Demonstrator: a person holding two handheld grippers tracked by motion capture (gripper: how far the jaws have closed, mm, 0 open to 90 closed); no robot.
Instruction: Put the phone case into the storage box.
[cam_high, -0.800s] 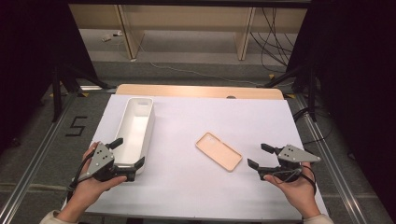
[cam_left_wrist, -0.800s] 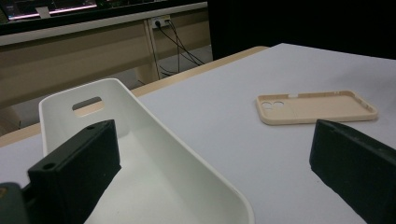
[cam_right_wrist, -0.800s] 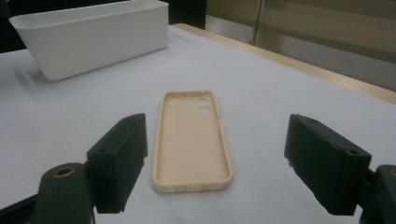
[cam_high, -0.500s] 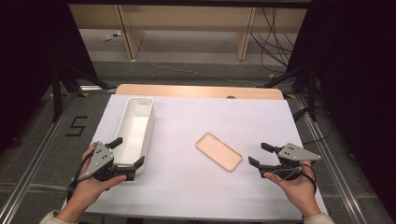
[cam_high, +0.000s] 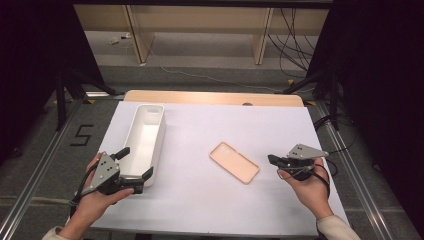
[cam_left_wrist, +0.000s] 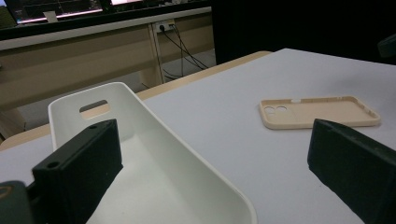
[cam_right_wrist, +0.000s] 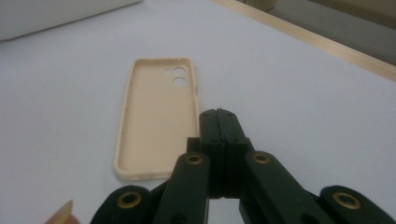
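Black two-jaw claws (cam_high: 136, 167) (cam_high: 270, 159) with brass-coloured pivot screws, grey three-cornered top plates, trailing black cables

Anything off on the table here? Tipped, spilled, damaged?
Nothing stands out. The phone case lies flat, open side up, at a slant on the white table, apart from the bin. The bin stands upright and looks empty. No spill or damage shows.

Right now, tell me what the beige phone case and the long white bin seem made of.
Beige phone case: probably soft silicone or rubbery plastic, matte, with a thin raised lip and punched camera holes. Long white bin: likely moulded hard plastic, smooth, faintly glossy, with thin even walls and a cut-out handle.
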